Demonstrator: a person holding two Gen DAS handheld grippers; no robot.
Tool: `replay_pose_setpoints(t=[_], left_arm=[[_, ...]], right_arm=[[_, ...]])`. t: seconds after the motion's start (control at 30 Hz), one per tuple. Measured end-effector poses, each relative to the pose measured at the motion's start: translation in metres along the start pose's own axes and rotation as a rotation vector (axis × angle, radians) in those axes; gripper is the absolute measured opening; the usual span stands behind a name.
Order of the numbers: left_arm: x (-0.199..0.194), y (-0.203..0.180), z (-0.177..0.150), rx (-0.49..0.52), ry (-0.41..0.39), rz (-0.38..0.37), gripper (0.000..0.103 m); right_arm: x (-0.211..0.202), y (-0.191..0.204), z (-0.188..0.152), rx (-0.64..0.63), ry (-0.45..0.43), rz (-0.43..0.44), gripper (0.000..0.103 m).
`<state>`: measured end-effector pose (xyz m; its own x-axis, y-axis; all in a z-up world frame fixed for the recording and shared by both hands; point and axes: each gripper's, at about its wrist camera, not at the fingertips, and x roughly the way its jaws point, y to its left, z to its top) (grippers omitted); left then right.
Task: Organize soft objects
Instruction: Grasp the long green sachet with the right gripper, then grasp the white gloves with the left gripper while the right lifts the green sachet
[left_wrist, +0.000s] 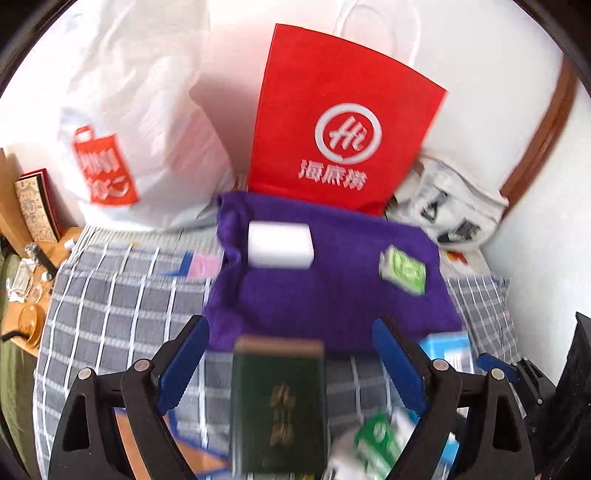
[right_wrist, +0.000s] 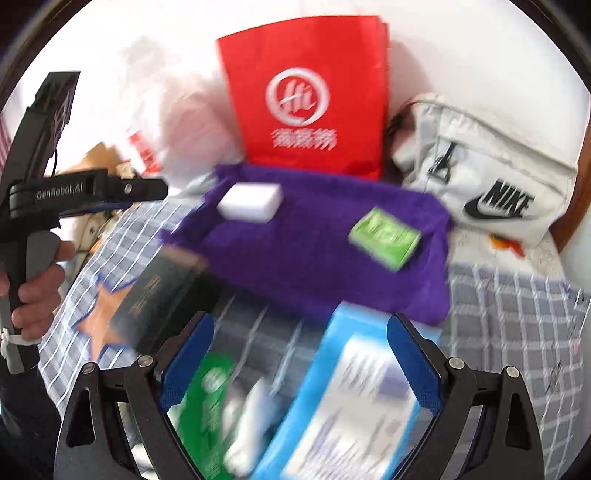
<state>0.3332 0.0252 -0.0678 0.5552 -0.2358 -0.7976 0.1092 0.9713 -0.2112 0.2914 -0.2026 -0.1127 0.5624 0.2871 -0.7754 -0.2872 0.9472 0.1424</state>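
Observation:
A purple towel (left_wrist: 325, 291) lies spread on the checked bedding, with a white foam block (left_wrist: 279, 244) and a small green packet (left_wrist: 402, 270) resting on it. My left gripper (left_wrist: 291, 363) hovers open over a dark green book (left_wrist: 279, 410), its blue pads clear of the book's sides. In the right wrist view the same towel (right_wrist: 314, 266), white block (right_wrist: 249, 201) and green packet (right_wrist: 386, 238) lie ahead. My right gripper (right_wrist: 301, 354) is open above a blue wipes pack (right_wrist: 354, 387), which no pad presses.
A red paper bag (left_wrist: 343, 122), a white plastic bag (left_wrist: 122, 129) and a white Nike pouch (right_wrist: 487, 184) stand against the wall behind. A green-and-white pack (right_wrist: 207, 406) lies near the blue one. A hand (right_wrist: 37, 288) grips the left tool. A cluttered wooden table (left_wrist: 26, 325) stands left.

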Motion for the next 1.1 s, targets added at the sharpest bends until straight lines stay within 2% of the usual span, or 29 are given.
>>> replay_pose_setpoints(t=[0.1, 0.2, 0.33, 0.37, 0.67, 0.7, 0.77, 0.83, 0.87, 0.93, 1.1], left_arm=[[-0.019, 0.006, -0.027, -0.003, -0.016, 0.008, 0.089], [-0.032, 0.014, -0.052, -0.024, -0.023, 0.02, 0.089], [-0.044, 0.025, -0.08, -0.057, -0.031, 0.0, 0.089], [-0.045, 0.028, -0.085, -0.07, -0.029, -0.007, 0.089], [-0.049, 0.042, -0.116, -0.107, -0.017, -0.041, 0.089], [-0.048, 0.042, -0.119, -0.108, -0.009, -0.04, 0.089], [-0.048, 0.044, -0.122, -0.109, -0.005, -0.041, 0.089], [-0.048, 0.045, -0.125, -0.112, 0.0, -0.039, 0.089], [-0.048, 0.047, -0.126, -0.117, 0.005, -0.036, 0.089], [-0.049, 0.048, -0.13, -0.122, 0.003, -0.037, 0.089], [-0.052, 0.049, -0.137, -0.126, 0.008, -0.027, 0.089]], right_arm=[[-0.008, 0.022, -0.024, 0.002, 0.014, 0.058, 0.094], [-0.014, 0.042, -0.045, -0.024, 0.006, 0.076, 0.088], [-0.005, 0.055, -0.063, -0.037, 0.064, 0.093, 0.063], [-0.001, 0.057, -0.067, -0.039, 0.084, 0.1, 0.06], [0.015, 0.064, -0.074, -0.061, 0.118, 0.082, 0.059], [0.017, 0.064, -0.074, -0.061, 0.12, 0.087, 0.058], [0.023, 0.068, -0.074, -0.072, 0.141, 0.089, 0.04], [0.028, 0.07, -0.074, -0.082, 0.164, 0.096, 0.037], [0.028, 0.071, -0.074, -0.085, 0.165, 0.094, 0.032], [0.023, 0.073, -0.073, -0.083, 0.158, 0.096, 0.03], [-0.015, 0.078, -0.07, -0.079, 0.074, 0.158, 0.03]])
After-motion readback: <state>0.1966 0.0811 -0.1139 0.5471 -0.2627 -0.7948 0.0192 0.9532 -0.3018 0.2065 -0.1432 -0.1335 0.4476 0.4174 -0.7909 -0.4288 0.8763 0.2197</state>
